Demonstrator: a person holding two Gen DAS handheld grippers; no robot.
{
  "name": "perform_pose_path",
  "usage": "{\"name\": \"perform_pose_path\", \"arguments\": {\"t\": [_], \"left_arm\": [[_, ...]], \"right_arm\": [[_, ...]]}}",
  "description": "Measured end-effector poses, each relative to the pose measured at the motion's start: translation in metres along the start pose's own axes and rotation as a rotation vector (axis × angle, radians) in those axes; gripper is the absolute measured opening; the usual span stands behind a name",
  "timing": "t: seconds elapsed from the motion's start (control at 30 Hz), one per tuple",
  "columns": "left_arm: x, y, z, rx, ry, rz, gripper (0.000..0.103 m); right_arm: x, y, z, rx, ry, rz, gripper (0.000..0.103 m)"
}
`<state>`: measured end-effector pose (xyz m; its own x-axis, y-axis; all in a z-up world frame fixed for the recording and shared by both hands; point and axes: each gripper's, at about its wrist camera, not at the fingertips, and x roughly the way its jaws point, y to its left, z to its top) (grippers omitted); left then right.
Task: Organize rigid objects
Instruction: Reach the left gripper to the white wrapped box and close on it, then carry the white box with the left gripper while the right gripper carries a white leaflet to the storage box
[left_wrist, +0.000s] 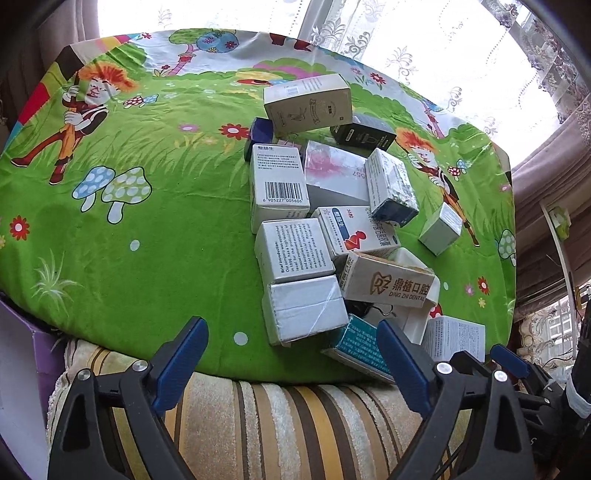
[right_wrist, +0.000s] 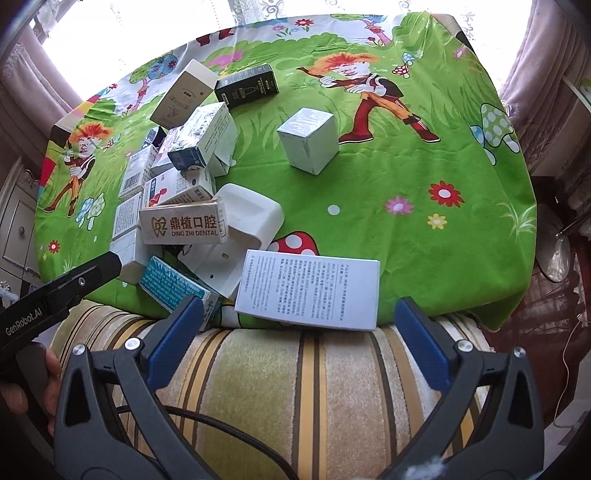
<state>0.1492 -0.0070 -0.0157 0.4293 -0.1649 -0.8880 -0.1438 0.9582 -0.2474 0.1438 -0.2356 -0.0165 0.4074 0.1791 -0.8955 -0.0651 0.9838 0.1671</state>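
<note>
Nearest tongs, flat white box (right_wrist: 308, 290), long axis crosswise

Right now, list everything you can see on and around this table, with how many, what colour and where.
Jumbled boxes: about a dozen, mostly white or grey, heaped mid-cloth.
Dental box: one, tan, on the heap's near side.
Black box: one, black, far end of heap.
Teal box: one, teal and white, near cloth edge.
Flat printed box: one, white, at near edge.
Lone cube box: one, pale grey, apart from the heap.
White plastic case: one, white, open, under the dental box.
Tablecloth: one, green cartoon print, covering table.
Striped cushion: one, beige and brown, in front.
Curtains: white lace, behind.
Left gripper: blue fingers, open, empty.
Right gripper: blue fingers, open, empty.
</note>
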Motion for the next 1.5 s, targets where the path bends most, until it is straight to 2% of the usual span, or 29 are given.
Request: {"name": "perform_pose_path", "arguments": {"t": [0.17,0.3,0.37,0.4,0.43,0.7,1.03,1.27,1.5], "left_arm": [[0.014,-0.004,0.003,0.001,0.025,0.021,0.087],[0.024,-0.002,0.004,-0.009,0.052,0.023,0.066],[0.024,0.0,0.004,-0.019,0.048,0.019,0.061],[0.024,0.0,0.003,-0.021,0.05,0.019,0.052],[0.025,0.001,0.003,-0.022,0.053,0.018,0.052],[0.01,0.007,-0.004,-0.037,0.027,0.003,0.049],[-0.032,0.024,-0.018,-0.066,-0.058,-0.03,0.049],[-0.068,0.051,-0.033,-0.106,-0.129,-0.029,0.049],[-0.108,0.105,-0.05,-0.192,-0.202,0.02,0.049]], "right_arm": [[0.009,-0.006,0.005,0.022,0.015,-0.005,0.103],[0.019,-0.008,0.007,0.027,0.04,-0.005,0.103],[0.022,-0.009,0.008,0.026,0.044,-0.007,0.101],[0.023,-0.009,0.008,0.024,0.046,-0.007,0.098],[0.024,-0.009,0.008,0.024,0.051,-0.005,0.088],[0.013,-0.011,0.002,0.029,0.027,-0.021,0.088],[-0.032,0.012,-0.005,-0.053,-0.085,-0.045,0.088],[-0.059,0.051,-0.01,-0.145,-0.127,0.027,0.088],[-0.075,0.114,-0.014,-0.283,-0.135,0.139,0.088]]}}
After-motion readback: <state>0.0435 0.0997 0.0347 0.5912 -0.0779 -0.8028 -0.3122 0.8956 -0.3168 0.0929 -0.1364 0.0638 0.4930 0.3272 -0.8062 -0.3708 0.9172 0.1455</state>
